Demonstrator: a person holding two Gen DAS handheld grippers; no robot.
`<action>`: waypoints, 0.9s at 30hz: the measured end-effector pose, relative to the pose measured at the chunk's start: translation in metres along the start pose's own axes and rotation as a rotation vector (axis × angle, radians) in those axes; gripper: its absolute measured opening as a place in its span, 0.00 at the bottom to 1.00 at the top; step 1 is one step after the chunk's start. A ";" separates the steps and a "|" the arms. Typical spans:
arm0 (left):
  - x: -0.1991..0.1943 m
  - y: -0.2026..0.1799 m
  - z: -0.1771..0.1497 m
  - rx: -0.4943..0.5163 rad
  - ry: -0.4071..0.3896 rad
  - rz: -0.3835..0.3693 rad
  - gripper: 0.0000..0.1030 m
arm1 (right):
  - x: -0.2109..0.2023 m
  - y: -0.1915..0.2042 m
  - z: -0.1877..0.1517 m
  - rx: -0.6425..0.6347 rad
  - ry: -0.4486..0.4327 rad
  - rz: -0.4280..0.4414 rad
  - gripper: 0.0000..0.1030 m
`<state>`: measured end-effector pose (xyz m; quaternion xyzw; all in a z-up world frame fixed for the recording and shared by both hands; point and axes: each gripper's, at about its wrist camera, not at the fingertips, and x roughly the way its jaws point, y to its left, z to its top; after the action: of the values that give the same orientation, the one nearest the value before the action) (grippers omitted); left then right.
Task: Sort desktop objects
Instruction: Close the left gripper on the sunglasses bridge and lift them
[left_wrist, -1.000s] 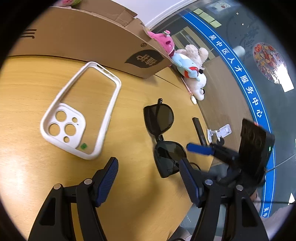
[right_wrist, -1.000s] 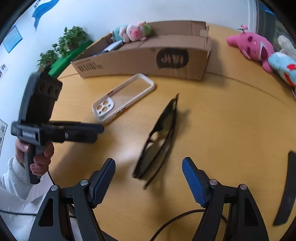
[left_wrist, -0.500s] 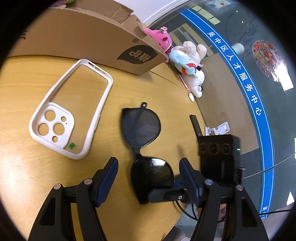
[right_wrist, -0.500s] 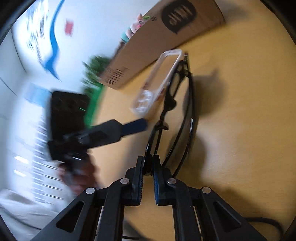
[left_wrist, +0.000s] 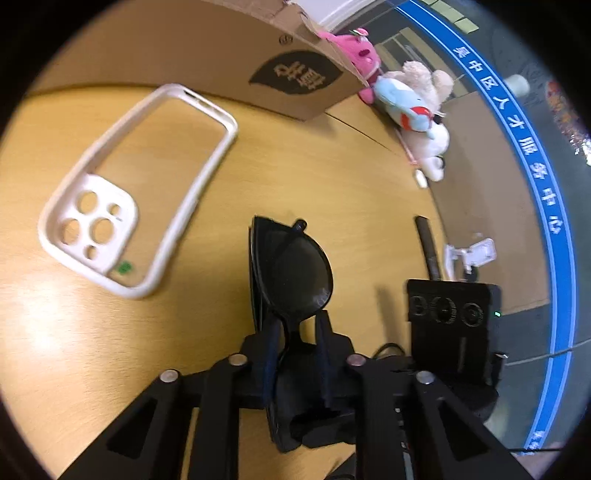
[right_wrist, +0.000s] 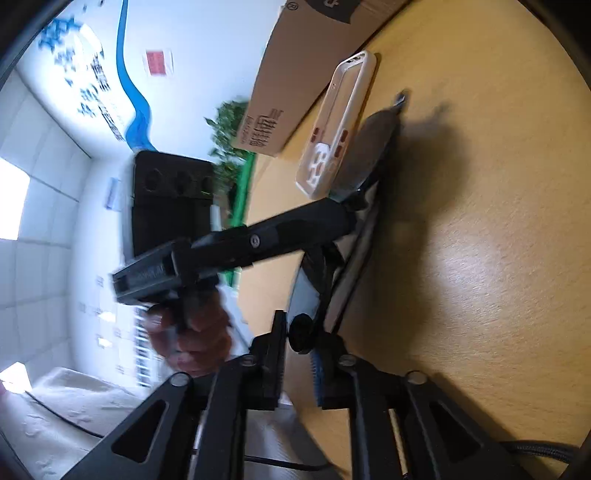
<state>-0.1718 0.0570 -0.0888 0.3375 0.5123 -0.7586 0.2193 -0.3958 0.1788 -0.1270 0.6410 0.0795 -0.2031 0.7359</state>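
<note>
Left gripper and right gripper both nearly closed, each pinching black sunglasses

The left wrist view looks down along its own fingers at the round wooden tabletop, close in, facing the brown cardboard box. The right wrist view sits rolled sideways — low by the table's edge, facing across it. Both share the white plastic phone case, the black sunglasses and the box — and each catches the other gripper's black housing.
</note>
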 end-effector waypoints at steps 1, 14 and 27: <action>-0.002 -0.001 0.000 -0.001 -0.009 0.021 0.15 | -0.002 0.003 0.000 -0.017 0.009 -0.044 0.18; 0.008 -0.007 -0.003 0.037 -0.041 0.113 0.09 | -0.069 0.027 0.012 -0.079 -0.149 -0.368 0.50; -0.030 -0.004 -0.015 0.037 -0.080 0.023 0.28 | -0.054 0.040 0.037 -0.040 -0.174 -0.428 0.54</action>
<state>-0.1504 0.0720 -0.0682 0.3170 0.4850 -0.7783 0.2421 -0.4344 0.1570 -0.0641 0.5750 0.1538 -0.4074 0.6926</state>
